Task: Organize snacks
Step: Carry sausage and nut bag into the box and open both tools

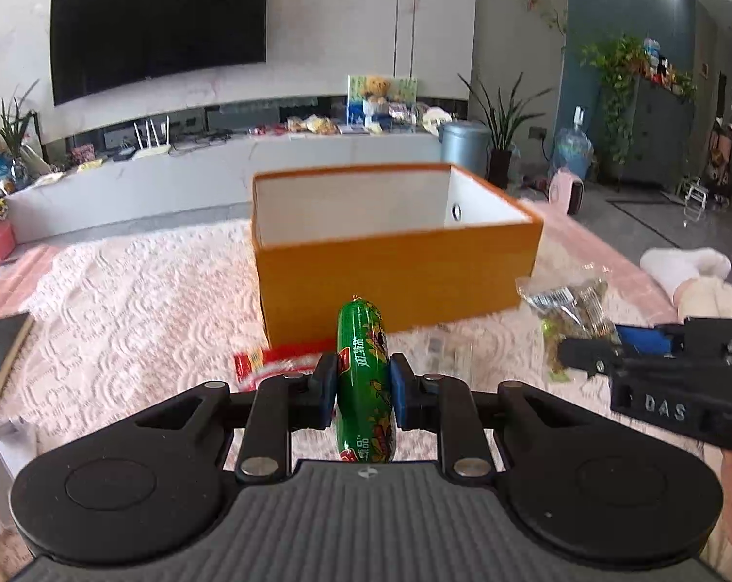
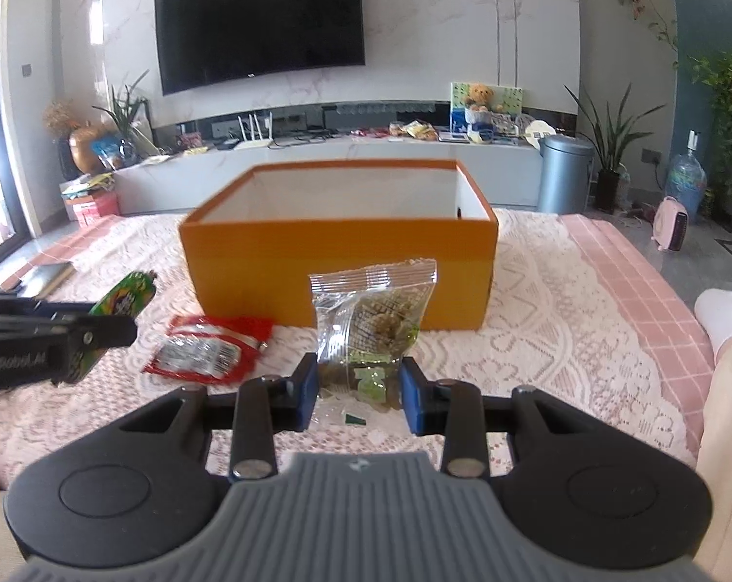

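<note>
My left gripper (image 1: 363, 385) is shut on a green sausage stick (image 1: 366, 378) and holds it above the lace cloth, just in front of the open orange box (image 1: 395, 271). My right gripper (image 2: 358, 388) is shut on a clear snack packet (image 2: 373, 320) with greenish-brown contents, held upright before the same orange box (image 2: 339, 266). A red snack packet (image 2: 205, 349) lies flat on the cloth left of the right gripper; it also shows in the left wrist view (image 1: 273, 363). Each gripper shows in the other's view, the right (image 1: 589, 351) and the left (image 2: 118, 330). The box interior looks white; its floor is hidden.
A pink checked cloth with a white lace cover (image 2: 560, 320) spreads under everything. A dark notebook (image 2: 50, 274) lies at the far left edge. A person's white-socked foot (image 2: 724, 315) rests at the right. A TV console with clutter stands behind.
</note>
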`<state>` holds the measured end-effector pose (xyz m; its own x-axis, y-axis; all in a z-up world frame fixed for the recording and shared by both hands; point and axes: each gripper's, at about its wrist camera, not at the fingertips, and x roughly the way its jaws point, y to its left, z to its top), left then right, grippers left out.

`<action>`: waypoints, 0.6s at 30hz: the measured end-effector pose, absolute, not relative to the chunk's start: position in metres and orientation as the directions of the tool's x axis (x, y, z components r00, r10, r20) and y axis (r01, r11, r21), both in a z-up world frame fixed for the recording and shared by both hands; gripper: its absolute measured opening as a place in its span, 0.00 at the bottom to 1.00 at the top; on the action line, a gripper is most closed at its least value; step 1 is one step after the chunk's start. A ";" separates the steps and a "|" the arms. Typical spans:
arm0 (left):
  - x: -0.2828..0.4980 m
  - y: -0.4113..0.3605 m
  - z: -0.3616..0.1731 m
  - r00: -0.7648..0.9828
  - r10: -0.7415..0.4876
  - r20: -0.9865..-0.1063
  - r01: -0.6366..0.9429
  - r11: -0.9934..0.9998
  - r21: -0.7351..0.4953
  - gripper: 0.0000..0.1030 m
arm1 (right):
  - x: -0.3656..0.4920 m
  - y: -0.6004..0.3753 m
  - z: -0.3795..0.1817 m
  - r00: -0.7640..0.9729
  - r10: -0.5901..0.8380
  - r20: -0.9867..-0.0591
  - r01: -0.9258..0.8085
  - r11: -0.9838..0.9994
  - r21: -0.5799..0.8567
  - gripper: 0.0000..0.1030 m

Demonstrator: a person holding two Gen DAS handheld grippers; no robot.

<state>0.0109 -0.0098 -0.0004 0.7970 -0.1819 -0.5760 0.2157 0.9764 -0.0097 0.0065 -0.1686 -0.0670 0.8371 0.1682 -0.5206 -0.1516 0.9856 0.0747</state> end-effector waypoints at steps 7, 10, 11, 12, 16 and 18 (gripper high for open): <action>0.031 -0.010 0.031 0.821 -0.211 -0.531 0.243 0.970 -0.010 0.24 | 0.010 -0.174 -0.035 0.852 0.203 -0.482 -0.190 0.979 0.076 0.32; 0.047 -0.012 0.043 0.822 -0.225 -0.523 0.254 0.967 -0.017 0.24 | 0.019 -0.177 -0.021 0.858 0.217 -0.466 -0.213 0.975 0.062 0.32; 0.053 -0.013 0.047 0.823 -0.226 -0.522 0.256 0.966 -0.014 0.24 | 0.024 -0.178 -0.016 0.859 0.223 -0.461 -0.221 0.973 0.057 0.32; 0.060 -0.015 0.051 0.823 -0.228 -0.520 0.260 0.965 -0.012 0.24 | 0.028 -0.179 -0.011 0.859 0.229 -0.458 -0.228 0.972 0.058 0.32; 0.081 -0.016 0.061 0.814 -0.248 -0.525 0.280 0.960 -0.021 0.24 | 0.053 -0.185 0.006 0.850 0.261 -0.458 -0.256 0.964 0.073 0.32; 0.094 -0.017 0.065 0.806 -0.251 -0.537 0.282 0.959 -0.026 0.24 | 0.068 -0.187 0.014 0.840 0.277 -0.466 -0.267 0.960 0.089 0.32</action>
